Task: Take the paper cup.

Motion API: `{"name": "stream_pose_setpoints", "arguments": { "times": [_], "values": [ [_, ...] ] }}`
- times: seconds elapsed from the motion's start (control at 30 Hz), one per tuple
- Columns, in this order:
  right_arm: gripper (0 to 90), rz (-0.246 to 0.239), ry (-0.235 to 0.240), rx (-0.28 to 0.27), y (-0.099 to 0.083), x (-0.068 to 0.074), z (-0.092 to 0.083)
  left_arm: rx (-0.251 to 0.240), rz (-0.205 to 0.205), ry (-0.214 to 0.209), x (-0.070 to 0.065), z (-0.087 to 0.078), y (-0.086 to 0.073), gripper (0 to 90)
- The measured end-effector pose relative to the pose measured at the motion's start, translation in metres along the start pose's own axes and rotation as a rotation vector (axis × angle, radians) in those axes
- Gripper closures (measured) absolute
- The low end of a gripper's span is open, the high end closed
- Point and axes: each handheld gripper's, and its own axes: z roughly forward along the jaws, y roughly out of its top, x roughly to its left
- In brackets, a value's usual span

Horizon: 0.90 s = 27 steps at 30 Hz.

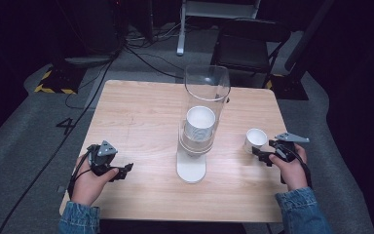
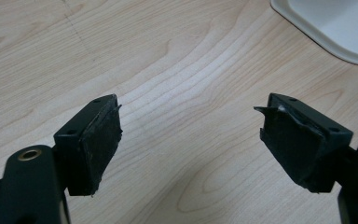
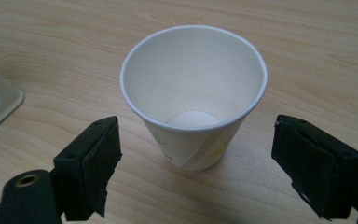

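A wooden table (image 1: 141, 117) seen from above, with a person's two hands coming in from the bottom edge, each holding a black two-jaw gripper.

The right gripper (image 1: 262, 155) sits at about 4 o'clock on the table. Its jaws stand wide apart and grip nothing. In the right gripper view, the gripper (image 3: 196, 163) has a jaw on either side of a white paper cup (image 3: 194, 93), and neither pad touches it; a clear gap of bare wood shows on both sides. The cup stands upright on the table, just beyond the jaw tips, toward 12 o'clock in that view. From above, the cup (image 1: 255, 140) lies just at 10 o'clock from the right gripper. The cup is empty; its white floor shows.

The left gripper (image 1: 125, 169) rests at about 8 o'clock on the table, pointing toward 3 o'clock. In the left gripper view, the gripper (image 2: 189, 135) has jaws spread wide over bare wood, holding nothing.

At the table's centre stands a tall clear tube (image 1: 205, 97) on a white base (image 1: 191, 168). Inside the tube sits a stack of white cups (image 1: 199, 124), open ends up. The loose cup is at 3 o'clock from the tube, well apart from the left gripper.
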Motion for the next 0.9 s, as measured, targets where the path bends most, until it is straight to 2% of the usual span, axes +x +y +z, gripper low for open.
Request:
{"name": "stream_pose_setpoints", "arguments": {
  "times": [0.13,0.27,0.37,0.5,0.6,0.7,0.73,0.83,0.9],
  "values": [
    [16.4,-0.015,0.008,-0.036,0.006,0.003,-0.016,-0.01,-0.006,-0.013,0.0,-0.002,0.001,20.1],
    [16.4,-0.028,0.043,-0.064,0.01,0.011,-0.029,-0.031,-0.005,-0.035,-0.002,-0.004,0.003,20.1],
    [16.5,-0.05,0.089,-0.079,0.013,0.02,-0.04,-0.044,-0.003,-0.052,-0.004,-0.007,0.004,19.5],
    [16.5,-0.085,0.092,-0.102,0.018,0.031,-0.056,-0.051,0.0,-0.07,-0.005,-0.01,0.005,18.0],
    [16.6,-0.104,0.107,-0.117,0.018,0.037,-0.066,-0.061,0.026,-0.082,-0.004,-0.013,0.006,17.0],
    [16.6,-0.069,0.189,-0.125,0.016,0.042,-0.074,-0.081,0.033,-0.097,-0.004,-0.015,0.008,16.5],
    [16.6,-0.071,0.193,-0.125,0.016,0.043,-0.076,-0.079,0.035,-0.095,-0.004,-0.016,0.008,16.5],
    [16.6,-0.107,0.145,-0.107,0.012,0.045,-0.082,-0.072,0.032,-0.099,-0.005,-0.016,0.008,16.5],
    [16.5,-0.117,0.116,-0.092,0.008,0.047,-0.084,-0.053,0.046,-0.097,-0.005,-0.014,0.008,16.5]
  ]
}}
